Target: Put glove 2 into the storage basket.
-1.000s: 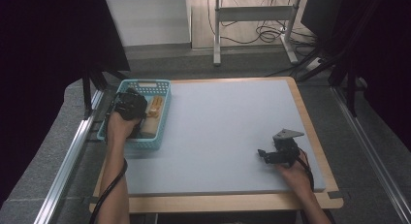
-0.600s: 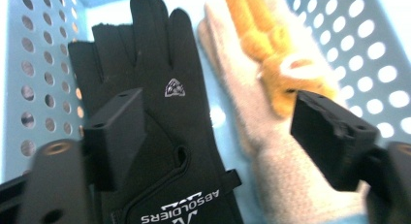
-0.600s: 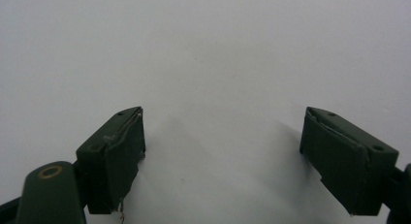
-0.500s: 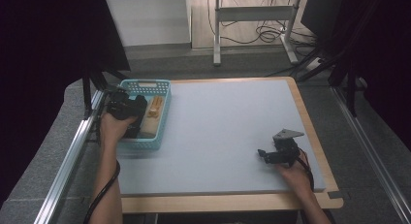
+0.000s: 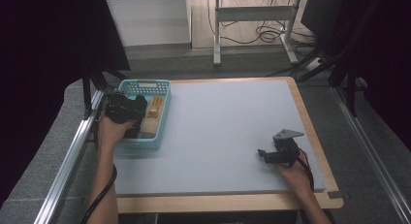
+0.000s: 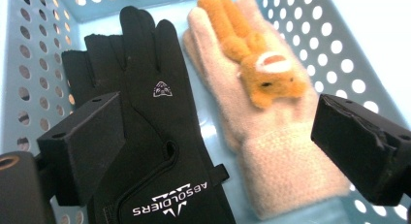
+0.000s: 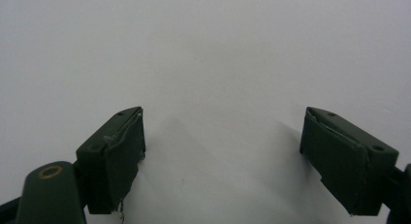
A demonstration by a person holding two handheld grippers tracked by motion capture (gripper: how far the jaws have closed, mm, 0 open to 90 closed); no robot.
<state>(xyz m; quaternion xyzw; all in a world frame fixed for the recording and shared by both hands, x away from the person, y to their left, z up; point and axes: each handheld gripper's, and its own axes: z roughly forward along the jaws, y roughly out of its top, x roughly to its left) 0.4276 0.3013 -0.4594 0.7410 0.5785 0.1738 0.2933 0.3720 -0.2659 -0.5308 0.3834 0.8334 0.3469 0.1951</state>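
A light blue perforated basket (image 5: 164, 115) (image 6: 339, 44) sits at the table's left edge. Inside lie a black glove (image 6: 155, 122) with white lettering and a cream glove (image 6: 271, 151) with an orange animal figure (image 6: 261, 64) on it (image 5: 154, 106). My left gripper (image 5: 138, 105) (image 6: 218, 151) hovers over the basket; its jaws have just been opening and stand wide above the gloves, pressing on neither. My right gripper (image 5: 264, 154) (image 7: 223, 156) rests low over the grey mat at the front right, open with nothing between its jaws.
The grey mat (image 5: 228, 127) covers a wooden table (image 5: 232, 202). A metal rail (image 5: 72, 151) runs along the left side. Beyond the far edge stand desk legs and cables (image 5: 252, 30) on the floor.
The left gripper has drawn back towards the left rim of the basket and risen a little, with the hand now more to the left. The right gripper has kept still.
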